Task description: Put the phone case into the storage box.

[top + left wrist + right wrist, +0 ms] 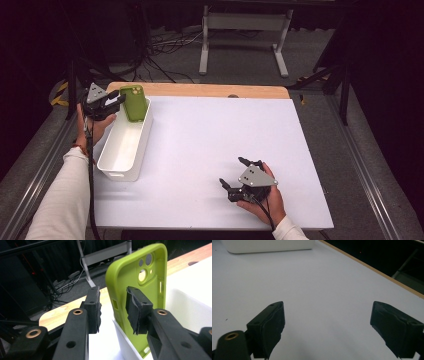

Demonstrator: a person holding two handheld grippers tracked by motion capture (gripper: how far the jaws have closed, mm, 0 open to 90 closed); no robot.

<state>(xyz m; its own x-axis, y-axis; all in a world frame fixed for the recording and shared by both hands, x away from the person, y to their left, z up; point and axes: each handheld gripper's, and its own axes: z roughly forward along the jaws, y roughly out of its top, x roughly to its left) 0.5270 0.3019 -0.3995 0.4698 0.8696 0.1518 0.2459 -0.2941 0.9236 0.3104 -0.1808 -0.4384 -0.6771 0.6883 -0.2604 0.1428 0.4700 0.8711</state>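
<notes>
While leaning in the white bin [125,150], green phone case [140,290] beside left gripper [113,307], jaws apart.

Lower end of the green phone case [140,290] sunk behind the wall of the white bin [130,345], so its resting point cannot be told. Part of the case's inner face covered by a pad of the left tongs [113,311]. Whether that pad presses on the case or just stands before it: unclear. Bin cut off at the top edge in the right gripper view [269,246]. Right tongs [327,327] cropped at the bottom edge there.
</notes>
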